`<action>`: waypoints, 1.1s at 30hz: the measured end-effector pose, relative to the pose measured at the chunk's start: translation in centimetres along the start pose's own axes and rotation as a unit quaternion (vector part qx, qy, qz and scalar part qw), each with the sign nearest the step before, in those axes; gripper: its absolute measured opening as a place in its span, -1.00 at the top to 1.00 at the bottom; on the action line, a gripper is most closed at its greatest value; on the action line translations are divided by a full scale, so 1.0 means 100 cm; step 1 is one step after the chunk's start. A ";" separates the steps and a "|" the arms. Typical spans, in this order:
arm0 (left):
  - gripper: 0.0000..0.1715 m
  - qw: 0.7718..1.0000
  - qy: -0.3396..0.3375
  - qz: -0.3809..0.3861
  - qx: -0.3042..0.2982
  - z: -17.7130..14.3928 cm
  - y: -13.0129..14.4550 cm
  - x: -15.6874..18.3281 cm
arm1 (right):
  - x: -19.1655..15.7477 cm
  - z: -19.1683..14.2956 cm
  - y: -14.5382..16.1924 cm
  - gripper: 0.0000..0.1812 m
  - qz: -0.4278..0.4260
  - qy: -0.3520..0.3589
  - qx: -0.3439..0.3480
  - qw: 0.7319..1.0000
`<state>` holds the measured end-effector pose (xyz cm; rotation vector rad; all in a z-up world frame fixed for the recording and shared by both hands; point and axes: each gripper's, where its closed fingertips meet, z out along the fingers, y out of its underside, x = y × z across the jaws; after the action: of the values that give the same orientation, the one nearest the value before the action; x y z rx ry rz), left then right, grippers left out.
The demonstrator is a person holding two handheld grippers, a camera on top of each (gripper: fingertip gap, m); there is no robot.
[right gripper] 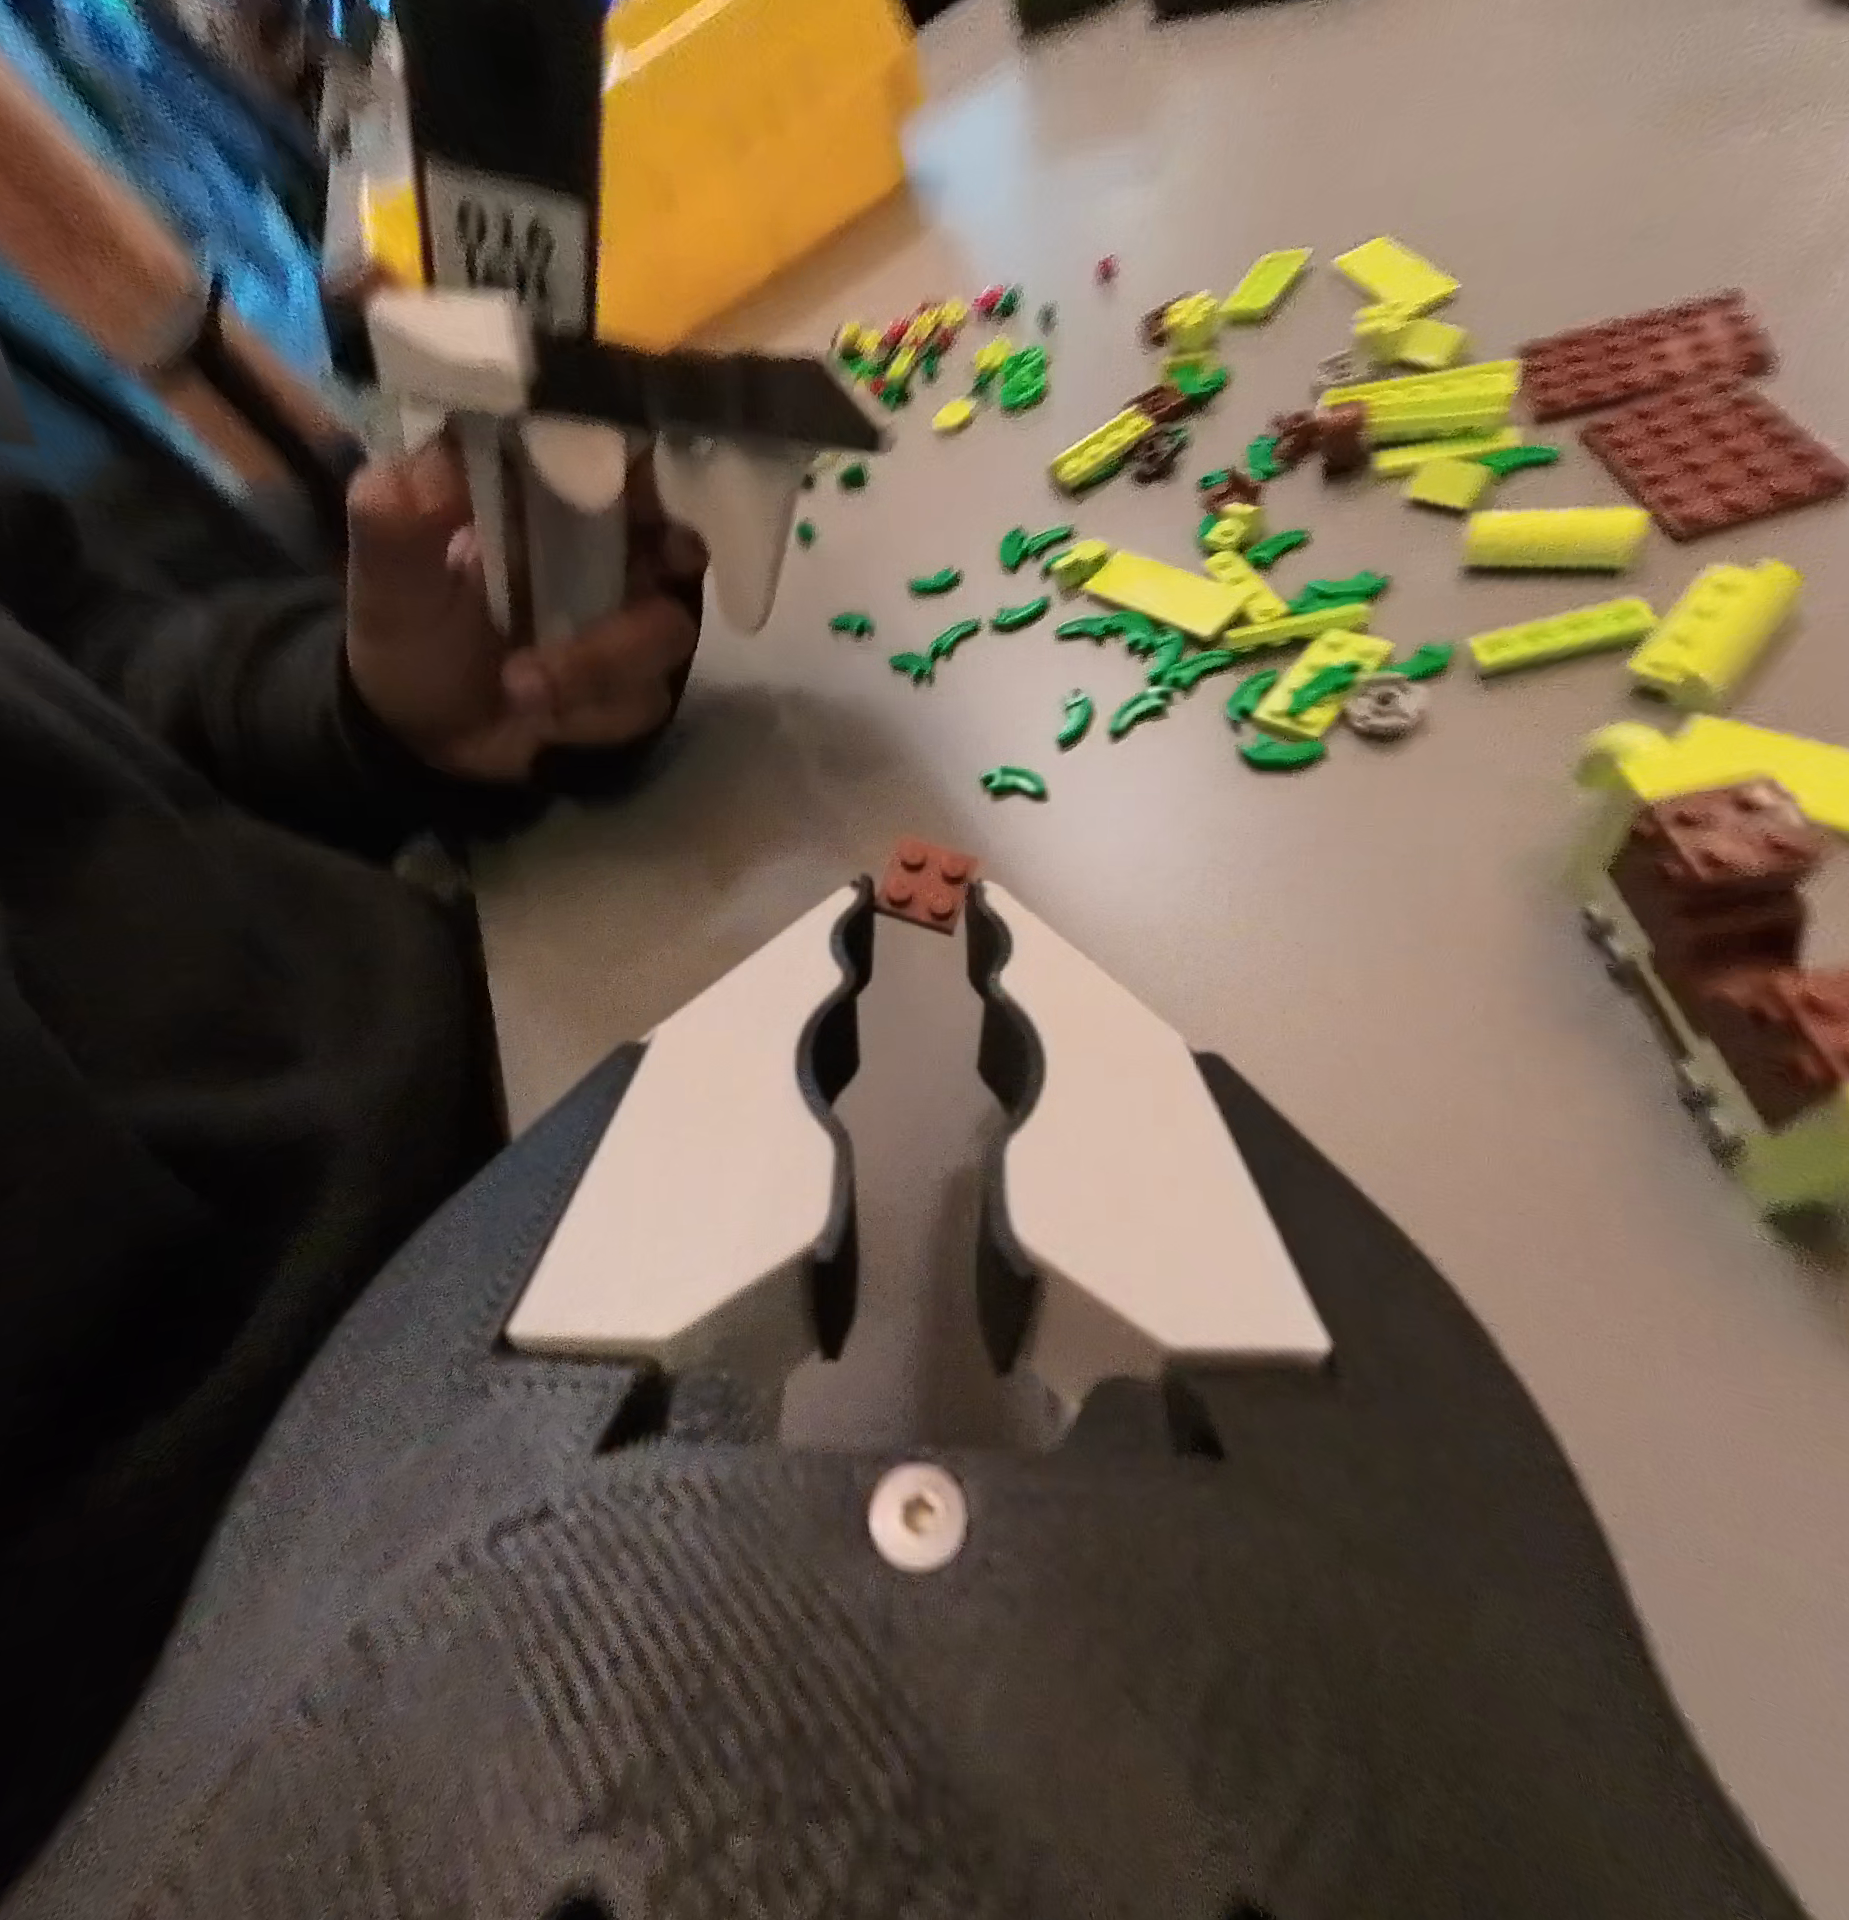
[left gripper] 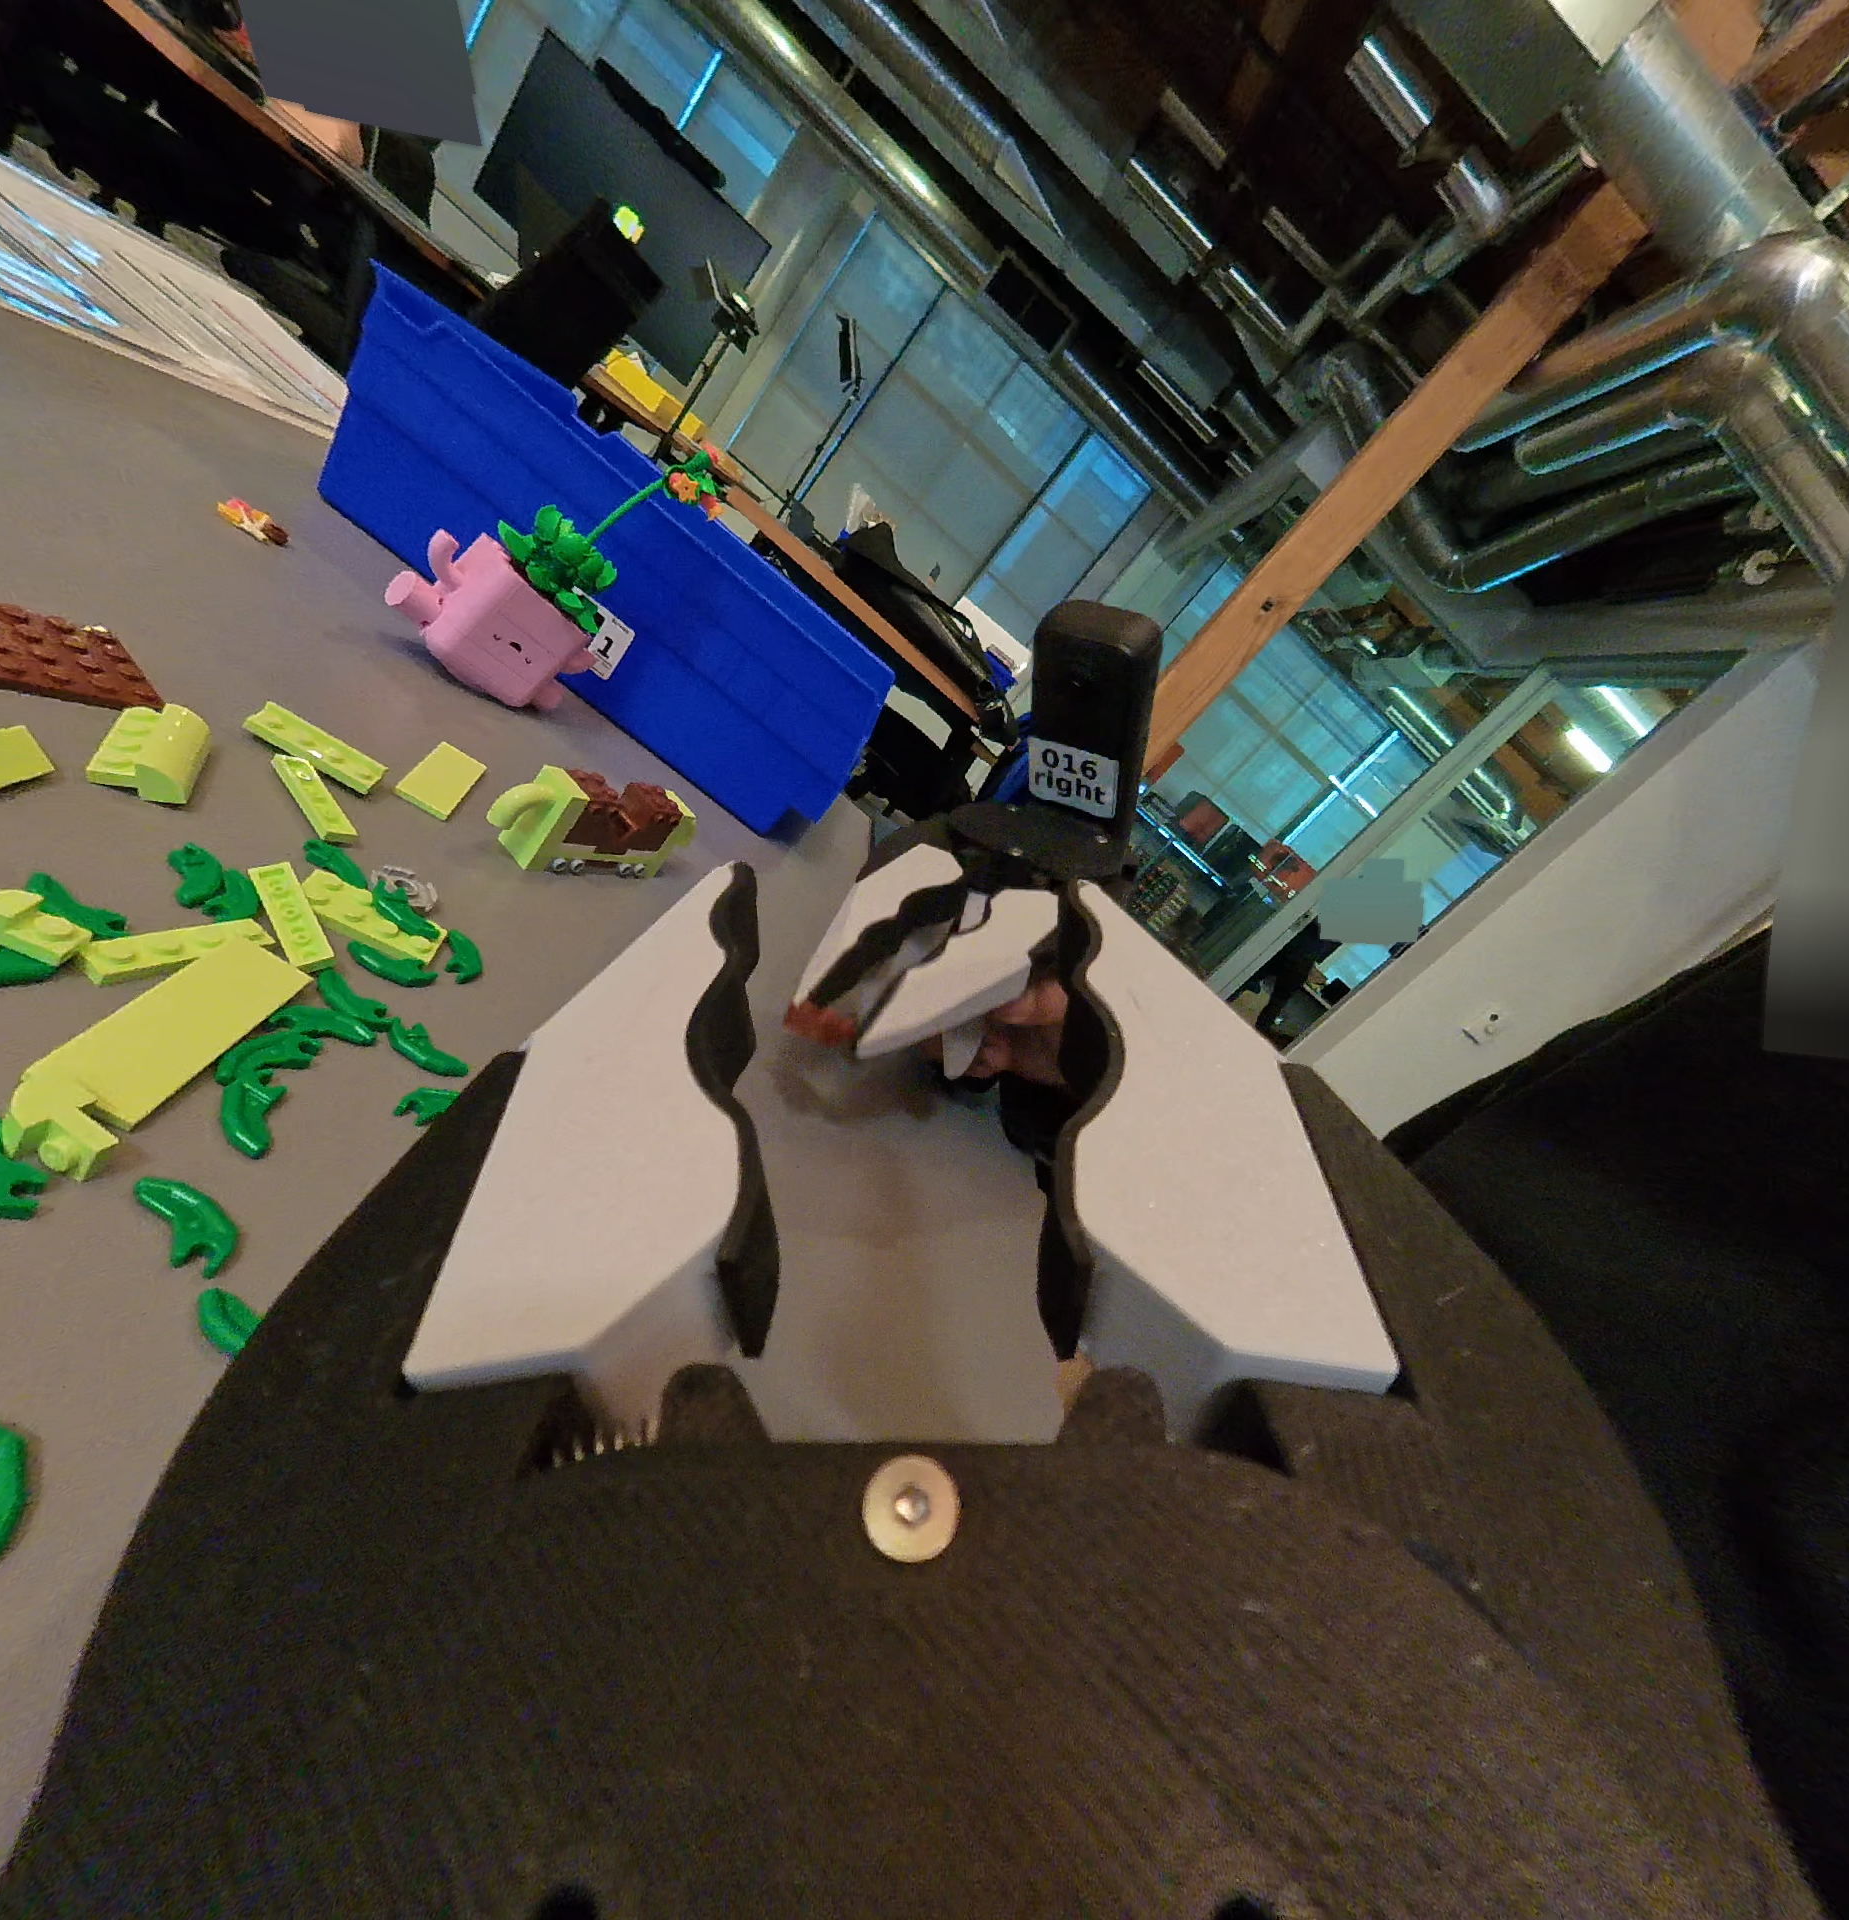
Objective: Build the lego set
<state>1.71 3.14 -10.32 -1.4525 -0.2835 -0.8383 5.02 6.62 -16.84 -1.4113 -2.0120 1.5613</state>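
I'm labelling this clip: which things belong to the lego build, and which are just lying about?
In the job:
right tongs shut on brown plate
brown-and-lime part-build
loose lime pieces
green leaves

Lying about:
blue bin
yellow bin
finished pink pot plant

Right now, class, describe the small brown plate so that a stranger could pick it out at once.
Start at the grey table with its scatter of lime and green pieces. Near its edge, the right gripper pinches the small brown plate at its tips. Unlike the large brown plates lying flat beyond, it is tiny, square, four-studded and held above the table.
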 end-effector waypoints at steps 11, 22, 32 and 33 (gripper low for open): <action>0.37 1.000 -0.020 0.020 -0.001 -0.006 -0.006 -0.009 | 0.005 0.020 0.034 0.83 -0.131 -0.029 -0.147 0.980; 0.40 0.999 -0.015 0.020 -0.025 -0.002 0.002 -0.010 | 0.005 0.024 0.037 0.81 -0.170 -0.018 -0.154 0.973; 0.43 0.996 -0.017 0.054 -0.075 0.009 0.020 -0.004 | 0.008 0.024 0.035 0.76 -0.162 -0.012 -0.151 0.975; 0.43 0.995 -0.019 0.062 -0.080 0.010 0.021 -0.004 | 0.008 0.024 0.035 0.76 -0.161 -0.012 -0.151 0.975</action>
<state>3.15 3.96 -12.03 -1.6203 -0.1549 -0.7472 4.91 5.64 -21.02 -1.0844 -2.4257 1.1799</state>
